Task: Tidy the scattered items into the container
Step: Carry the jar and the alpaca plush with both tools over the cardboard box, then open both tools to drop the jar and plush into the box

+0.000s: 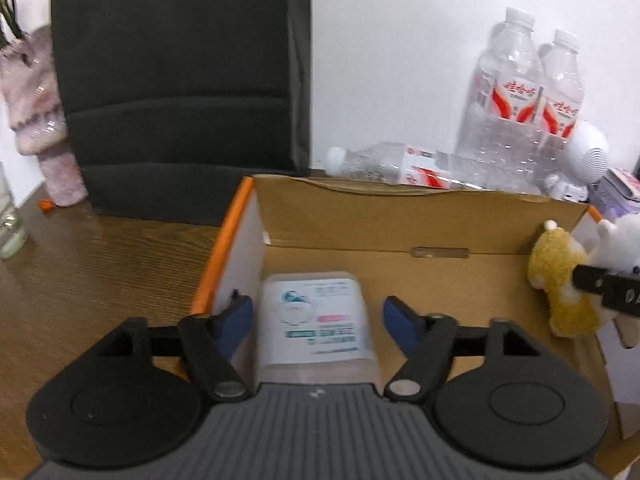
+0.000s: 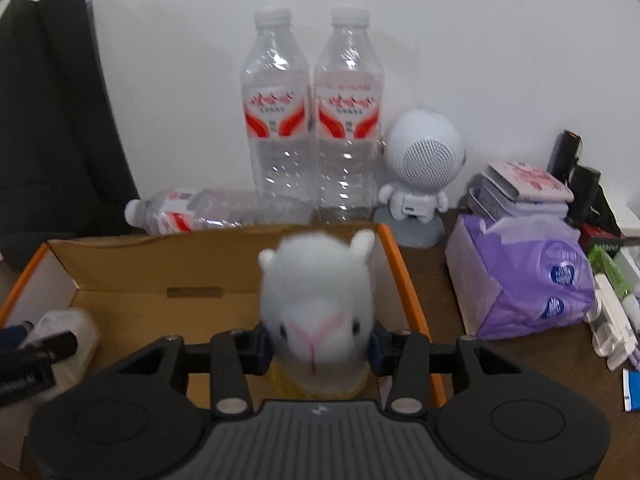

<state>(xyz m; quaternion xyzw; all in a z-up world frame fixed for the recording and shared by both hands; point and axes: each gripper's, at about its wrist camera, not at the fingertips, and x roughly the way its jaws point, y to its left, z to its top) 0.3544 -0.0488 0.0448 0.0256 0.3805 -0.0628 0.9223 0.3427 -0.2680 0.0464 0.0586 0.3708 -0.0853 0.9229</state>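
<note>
Left wrist: my left gripper (image 1: 318,316) hangs open over the wet-wipes pack (image 1: 316,320) lying in the cardboard box (image 1: 400,216) — slick, squashy. Right wrist: my right gripper (image 2: 318,344) clamps the plush alpaca (image 2: 318,300) above the box — light, soft; hold the body.

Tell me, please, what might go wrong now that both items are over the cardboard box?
1. The white plush alpaca sits near the orange-edged cardboard box's right wall, so it may catch the rim when the right tongs release it.
2. The open left tongs straddle the white wipes packet and could snag it.
</note>
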